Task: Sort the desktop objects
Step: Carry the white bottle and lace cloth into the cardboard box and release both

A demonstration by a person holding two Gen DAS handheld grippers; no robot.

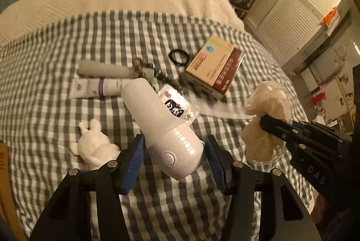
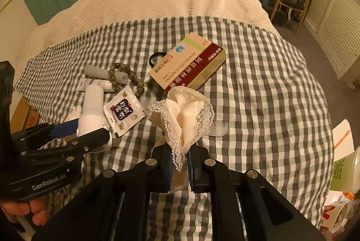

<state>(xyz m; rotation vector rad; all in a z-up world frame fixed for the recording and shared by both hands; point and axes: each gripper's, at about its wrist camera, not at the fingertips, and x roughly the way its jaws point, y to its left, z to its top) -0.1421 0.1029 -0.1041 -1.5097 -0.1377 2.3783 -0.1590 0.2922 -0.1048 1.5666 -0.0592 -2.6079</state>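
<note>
My left gripper point(image 1: 174, 142) is shut on a white handheld device point(image 1: 157, 110), its blue pads pressing both sides of the wider end with the round button. The device hangs tilted above the checked bedsheet point(image 1: 56, 105). In the right wrist view the same gripper point(image 2: 92, 128) and device point(image 2: 92, 103) appear at the left, with a person's fingers on the handle. My right gripper point(image 2: 180, 148) is shut on a cream cloth with lace trim point(image 2: 189, 112), bunched above its fingers. From the left wrist view, that gripper point(image 1: 265, 121) and cloth point(image 1: 267, 96) are at the right.
On the sheet lie a medicine box point(image 1: 216, 65), a black hair ring point(image 1: 178, 57), a bead bracelet point(image 1: 144, 67), two tubes point(image 1: 101, 69), a printed sachet point(image 1: 177, 108), a white plush toy point(image 1: 94, 146) and a clear comb point(image 2: 218, 128). Cups point(image 2: 344, 169) stand off the bed's right edge.
</note>
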